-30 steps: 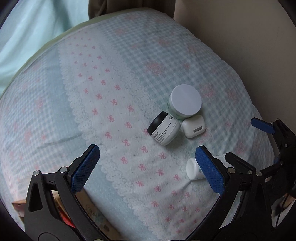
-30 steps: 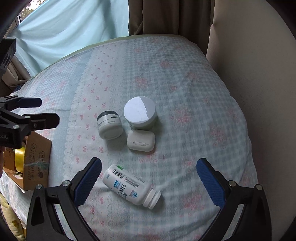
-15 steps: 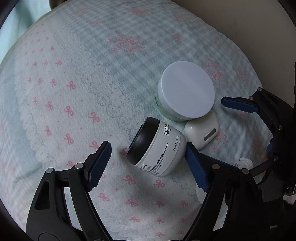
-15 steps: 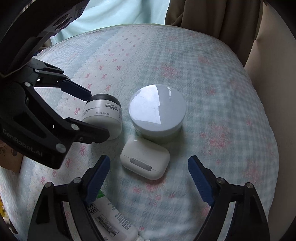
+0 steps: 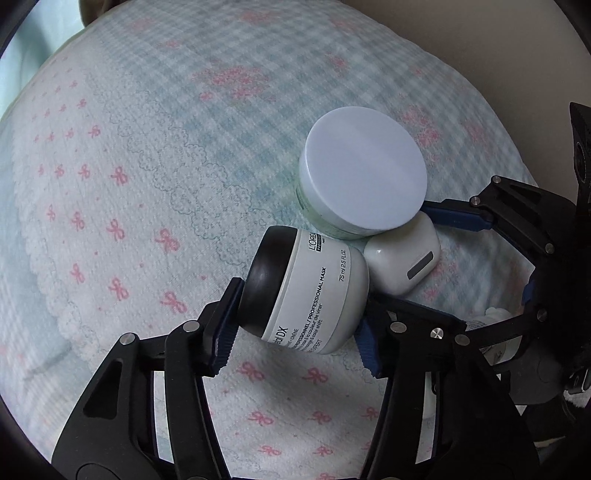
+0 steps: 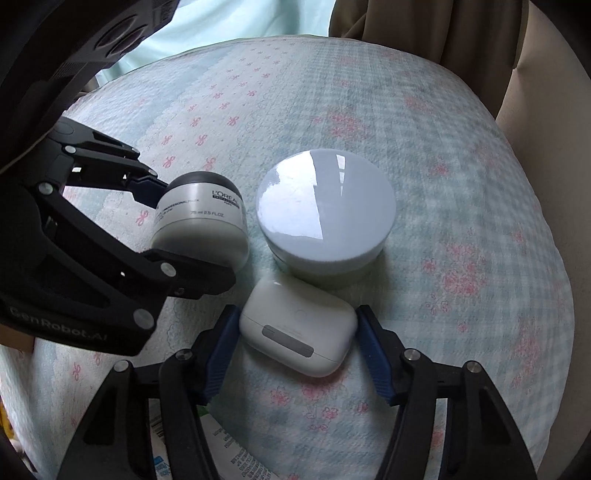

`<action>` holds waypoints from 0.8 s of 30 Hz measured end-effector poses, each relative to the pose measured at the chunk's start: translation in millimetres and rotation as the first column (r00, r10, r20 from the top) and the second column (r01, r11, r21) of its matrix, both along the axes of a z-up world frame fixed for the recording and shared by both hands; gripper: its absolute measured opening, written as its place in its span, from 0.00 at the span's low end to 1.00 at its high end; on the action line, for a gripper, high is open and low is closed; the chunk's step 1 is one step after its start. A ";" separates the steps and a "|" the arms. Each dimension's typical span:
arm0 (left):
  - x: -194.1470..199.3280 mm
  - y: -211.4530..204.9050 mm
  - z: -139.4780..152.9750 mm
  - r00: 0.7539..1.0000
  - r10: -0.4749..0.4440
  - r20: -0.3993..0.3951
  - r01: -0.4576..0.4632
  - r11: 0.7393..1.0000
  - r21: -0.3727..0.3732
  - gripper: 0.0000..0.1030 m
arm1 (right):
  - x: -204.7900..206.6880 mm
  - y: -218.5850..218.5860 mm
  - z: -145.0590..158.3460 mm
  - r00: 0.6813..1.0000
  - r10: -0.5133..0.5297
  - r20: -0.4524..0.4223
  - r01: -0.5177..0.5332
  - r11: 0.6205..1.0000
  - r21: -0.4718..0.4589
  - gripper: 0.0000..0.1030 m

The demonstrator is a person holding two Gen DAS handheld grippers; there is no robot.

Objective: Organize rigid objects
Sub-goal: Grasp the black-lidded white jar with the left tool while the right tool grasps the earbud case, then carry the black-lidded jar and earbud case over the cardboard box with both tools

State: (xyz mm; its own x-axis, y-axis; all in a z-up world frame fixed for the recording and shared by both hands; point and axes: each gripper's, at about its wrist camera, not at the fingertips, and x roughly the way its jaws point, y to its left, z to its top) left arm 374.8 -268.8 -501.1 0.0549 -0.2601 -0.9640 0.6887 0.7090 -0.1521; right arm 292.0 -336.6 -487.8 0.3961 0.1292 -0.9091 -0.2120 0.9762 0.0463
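Left tongs (image 5: 295,325) clamp the mask jar (image 5: 306,291) (tilted); right tongs (image 6: 295,343) clasp the earbud case (image 6: 295,332).

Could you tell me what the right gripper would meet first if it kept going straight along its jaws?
The right gripper already brackets the earbud case. Pushing straight on, the case would likely press into the big flat-lidded jar just beyond it; the gap between them looks slight.

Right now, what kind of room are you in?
Probably a bedroom: a soft quilt with pink bows, curtains behind it, and jars of hair mask and cream lying on it.
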 end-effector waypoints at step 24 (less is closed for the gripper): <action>-31.0 79.7 159.4 0.970 0.216 0.109 -0.205 0.973 -0.105 0.48 | -38.9 3.5 129.4 0.992 -0.053 0.117 0.055 0.998 -0.011 0.57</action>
State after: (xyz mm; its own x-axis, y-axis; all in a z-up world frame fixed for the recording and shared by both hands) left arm 343.7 -189.1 -341.7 0.2307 -0.3176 -0.9197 0.5425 0.8267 -0.1494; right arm 253.2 -333.1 -358.4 0.5057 0.0920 -0.8578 -0.1619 0.9868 0.0104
